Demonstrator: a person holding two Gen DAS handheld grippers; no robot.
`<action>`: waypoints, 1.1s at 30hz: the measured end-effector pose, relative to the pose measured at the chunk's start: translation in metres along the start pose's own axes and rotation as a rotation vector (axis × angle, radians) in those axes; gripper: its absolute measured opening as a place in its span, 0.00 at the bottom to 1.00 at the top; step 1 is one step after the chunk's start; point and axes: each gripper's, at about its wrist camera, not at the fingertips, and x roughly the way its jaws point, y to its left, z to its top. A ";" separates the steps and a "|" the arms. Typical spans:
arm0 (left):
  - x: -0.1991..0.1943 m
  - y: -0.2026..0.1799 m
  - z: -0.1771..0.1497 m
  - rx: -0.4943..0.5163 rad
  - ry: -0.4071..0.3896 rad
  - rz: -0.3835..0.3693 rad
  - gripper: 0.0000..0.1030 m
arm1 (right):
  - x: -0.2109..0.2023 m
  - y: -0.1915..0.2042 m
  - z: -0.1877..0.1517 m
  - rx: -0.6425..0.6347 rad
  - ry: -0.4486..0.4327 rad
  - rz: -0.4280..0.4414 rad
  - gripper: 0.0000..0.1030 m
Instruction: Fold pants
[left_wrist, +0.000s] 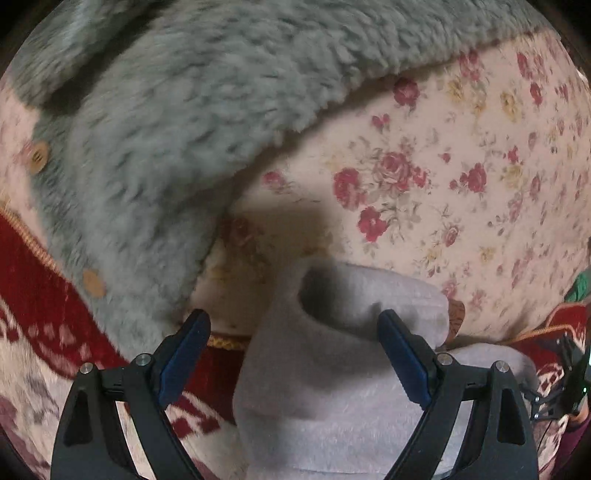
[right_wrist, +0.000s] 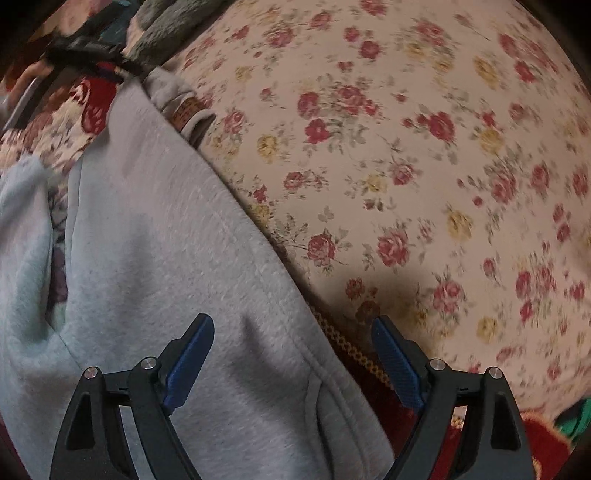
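Folding: not yet begun, it seems
Pants: laid bunched at the near edge of the flowered bed cover
Left gripper: spread wide above the pants, nothing gripped
Right gripper: spread wide over the hem, nothing gripped, likely so an edge can be picked
Fluffy grey coat: kept at the far edge

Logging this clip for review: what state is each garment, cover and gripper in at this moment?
Left gripper: open, hovering over the grey pants, gripping nothing.
Right gripper: open, above the pants' edge, gripping nothing.
Grey pants: lying loosely bunched, hem opening gaping, fold unfinished.
Fluffy grey-green jacket: spread on the cover, unheld.
Floral cover: laid flat under the clothes.
Red patterned blanket: flat, partly under the jacket.
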 end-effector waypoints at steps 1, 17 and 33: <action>0.004 -0.004 0.002 0.029 0.011 -0.008 0.88 | 0.003 0.000 0.001 -0.010 0.003 0.002 0.88; 0.003 -0.047 -0.041 0.214 0.006 0.110 0.23 | 0.042 0.030 0.012 -0.112 0.126 -0.074 0.15; -0.152 -0.038 -0.043 0.002 -0.252 -0.015 0.17 | -0.135 0.065 0.027 -0.093 -0.091 -0.377 0.13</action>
